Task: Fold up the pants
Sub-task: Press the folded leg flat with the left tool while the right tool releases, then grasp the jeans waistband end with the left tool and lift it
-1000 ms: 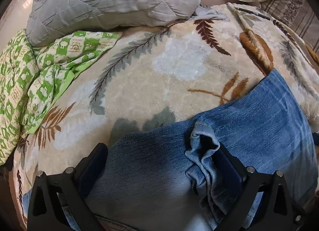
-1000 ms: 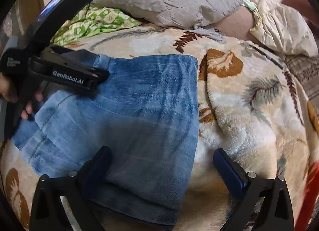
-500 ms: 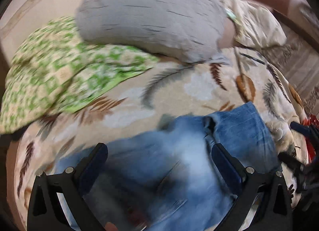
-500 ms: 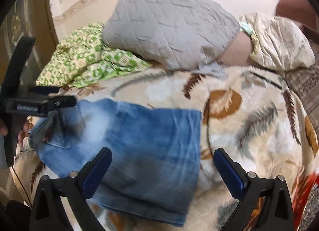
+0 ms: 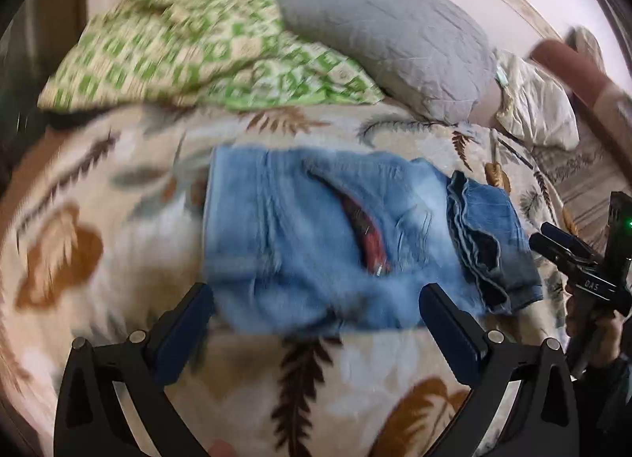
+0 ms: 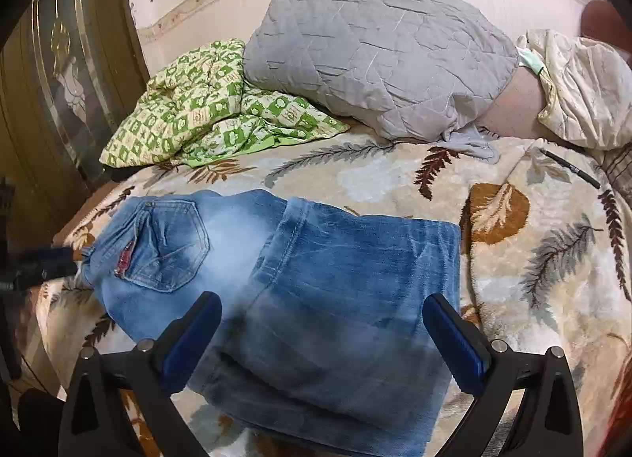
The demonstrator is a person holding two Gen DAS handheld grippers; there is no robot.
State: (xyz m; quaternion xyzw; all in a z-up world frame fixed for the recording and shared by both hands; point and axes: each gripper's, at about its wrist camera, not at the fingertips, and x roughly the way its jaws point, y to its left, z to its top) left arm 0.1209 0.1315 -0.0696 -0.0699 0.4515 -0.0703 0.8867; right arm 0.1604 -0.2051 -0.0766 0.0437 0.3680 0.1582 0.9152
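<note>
— While the faded blue denim pants [image 6: 300, 283] lay folded on the cream fleece blanket with brown and grey leaves [image 6: 533, 259], where was the back pocket [image 6: 170, 243]?

— Facing up, at their left end.

— And the grippers?

— The left gripper [image 5: 316, 322] and right gripper [image 6: 322, 328] both hung above the denim, fingers spread wide, holding nothing. A grey quilted pillow [image 6: 379, 58] and green checked cloth [image 6: 197, 105] lay beyond.
</note>
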